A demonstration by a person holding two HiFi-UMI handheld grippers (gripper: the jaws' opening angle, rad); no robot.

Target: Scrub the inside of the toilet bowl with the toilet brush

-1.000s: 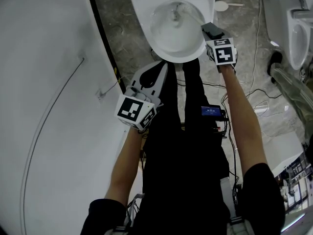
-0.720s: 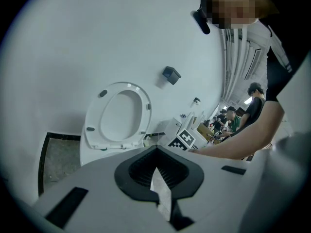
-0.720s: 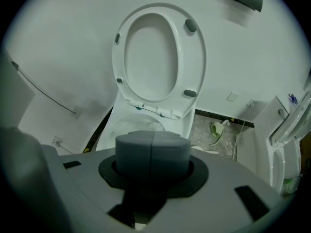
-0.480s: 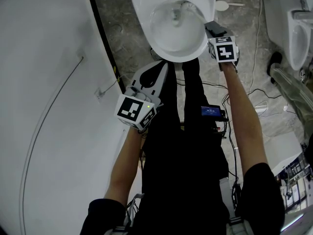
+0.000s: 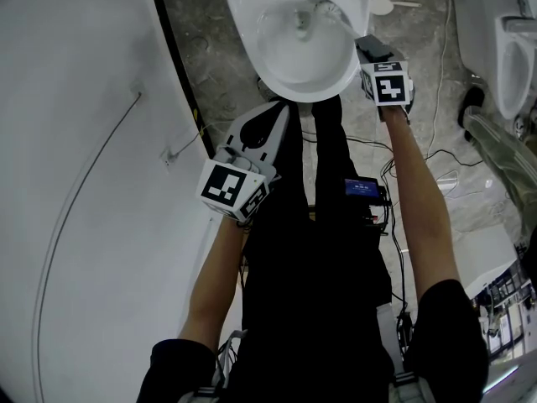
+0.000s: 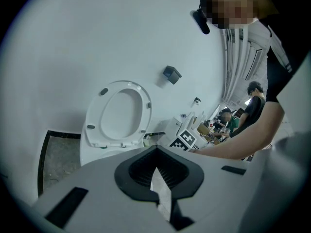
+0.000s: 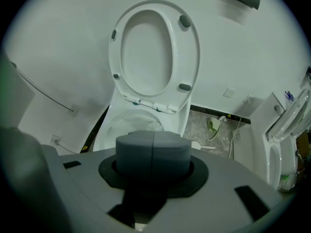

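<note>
Both sets of jaws are pressed together, empty. Left gripper [image 5: 281, 112] hangs low — right gripper [image 5: 362, 45] sits beside the toilet bowl [image 5: 302, 93] rim.

a plain white wall [image 5: 75, 141] fills the left side, with a thin cable [image 5: 81, 193] curving down it and a small socket [image 5: 169, 156] low down. a black skirting strip [image 5: 174, 49] edges the grey marbled floor [image 5: 210, 49] — loose floor cables [image 5: 437, 91] trail across it at the right. higher on the wall sits a small dark box [image 6: 171, 74]. the light is even and bright.
</note>
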